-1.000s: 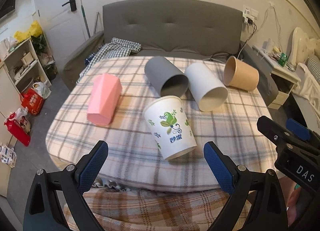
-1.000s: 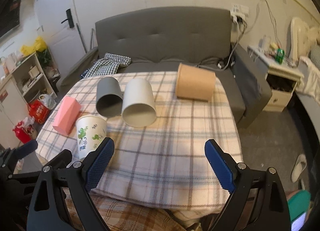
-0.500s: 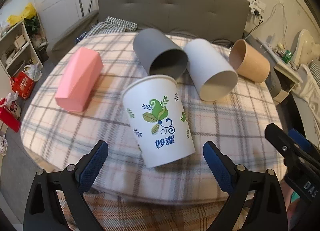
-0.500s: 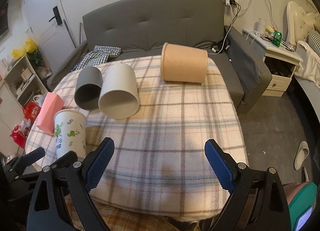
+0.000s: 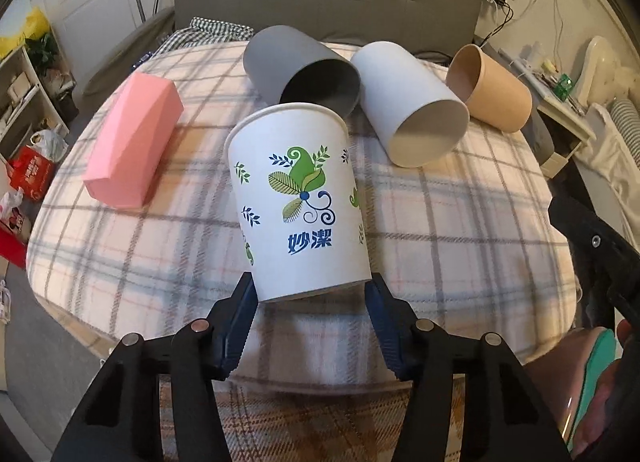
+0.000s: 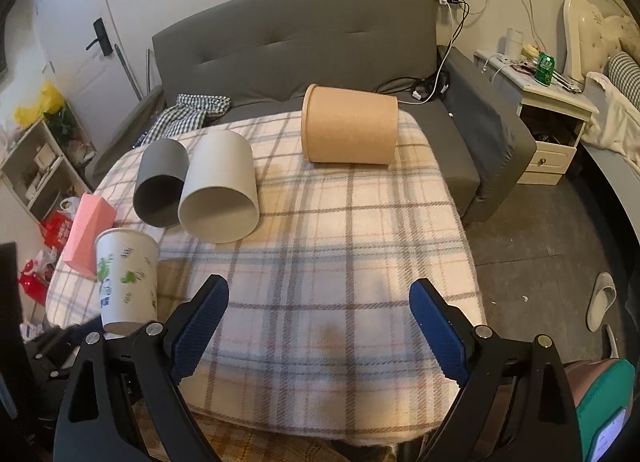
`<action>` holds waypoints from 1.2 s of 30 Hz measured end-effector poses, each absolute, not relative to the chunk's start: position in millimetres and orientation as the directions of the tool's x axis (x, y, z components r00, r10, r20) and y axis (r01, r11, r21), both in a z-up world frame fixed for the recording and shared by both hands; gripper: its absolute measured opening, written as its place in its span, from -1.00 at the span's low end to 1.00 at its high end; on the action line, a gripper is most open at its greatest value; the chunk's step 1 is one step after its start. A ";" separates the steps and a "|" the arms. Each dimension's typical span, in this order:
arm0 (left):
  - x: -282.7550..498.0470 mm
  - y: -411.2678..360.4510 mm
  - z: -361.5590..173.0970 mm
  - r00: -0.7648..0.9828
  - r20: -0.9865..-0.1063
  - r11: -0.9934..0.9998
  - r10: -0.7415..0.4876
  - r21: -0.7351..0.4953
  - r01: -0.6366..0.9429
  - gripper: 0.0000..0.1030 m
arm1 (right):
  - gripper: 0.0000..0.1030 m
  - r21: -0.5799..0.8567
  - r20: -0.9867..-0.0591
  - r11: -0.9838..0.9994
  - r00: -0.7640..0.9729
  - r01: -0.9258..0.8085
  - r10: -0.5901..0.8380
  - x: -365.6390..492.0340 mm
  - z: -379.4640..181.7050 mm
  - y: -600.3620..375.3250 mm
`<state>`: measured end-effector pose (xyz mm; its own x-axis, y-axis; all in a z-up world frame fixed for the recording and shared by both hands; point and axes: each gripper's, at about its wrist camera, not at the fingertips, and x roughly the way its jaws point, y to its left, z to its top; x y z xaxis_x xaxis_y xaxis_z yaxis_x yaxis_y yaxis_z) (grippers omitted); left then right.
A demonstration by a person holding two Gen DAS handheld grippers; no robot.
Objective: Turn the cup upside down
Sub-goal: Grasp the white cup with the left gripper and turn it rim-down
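Left wrist view: the left gripper has its jaws pressed against the narrow base of the printed paper cup, which stands mouth-up and tilted near the front edge of the table. Behind the cup lie a grey cup, a white cup and a brown cup, all on their sides; a pink box lies toward the left edge.

Right wrist view: the right gripper has its jaws spread wide around nothing, above the front edge. The printed paper cup sits at the front left corner.
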<state>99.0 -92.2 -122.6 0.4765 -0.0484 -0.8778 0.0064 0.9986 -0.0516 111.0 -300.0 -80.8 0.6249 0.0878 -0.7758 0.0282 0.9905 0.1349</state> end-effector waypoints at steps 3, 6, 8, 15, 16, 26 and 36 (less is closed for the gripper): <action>96.0 -89.9 -112.8 0.499 -0.865 0.999 -0.049 -0.045 0.020 0.10 | 0.79 0.133 -0.770 0.991 0.632 0.027 0.086 108.9 -77.5 -299.5; 94.5 -85.4 -102.4 0.524 -0.851 0.999 -0.048 -0.041 0.025 0.09 | 0.79 0.139 -0.766 0.990 0.636 0.026 0.091 107.0 -74.6 -299.1; 95.2 -81.8 -96.4 0.536 -0.843 0.999 -0.049 -0.043 0.023 0.09 | 0.79 0.140 -0.765 0.990 0.637 0.022 0.094 105.8 -73.5 -297.1; 107.6 -73.8 -80.7 0.560 -0.827 0.998 -0.055 -0.049 0.026 0.08 | 0.79 0.141 -0.766 0.990 0.635 0.008 0.103 103.7 -72.1 -290.9; 111.5 -73.2 -79.3 0.553 -0.831 0.999 -0.051 -0.041 0.030 0.08 | 0.79 0.140 -0.766 0.990 0.635 0.008 0.103 103.6 -71.9 -290.4; 128.9 -64.8 -70.2 0.499 -0.864 0.997 -0.069 -0.071 0.015 0.07 | 0.79 0.145 -0.777 0.989 0.621 0.017 0.103 106.7 -76.7 -290.8; 130.1 -75.1 -66.3 0.421 -0.904 0.997 -0.079 -0.060 0.057 0.08 | 0.79 0.147 -0.783 0.989 0.614 0.027 0.100 110.3 -80.8 -291.9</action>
<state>130.1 -75.1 -66.3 0.4208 -0.0789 -0.9037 0.0571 0.9965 -0.0605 110.3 -291.9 -80.8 0.6143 0.0998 -0.7828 0.0271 0.9887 0.1473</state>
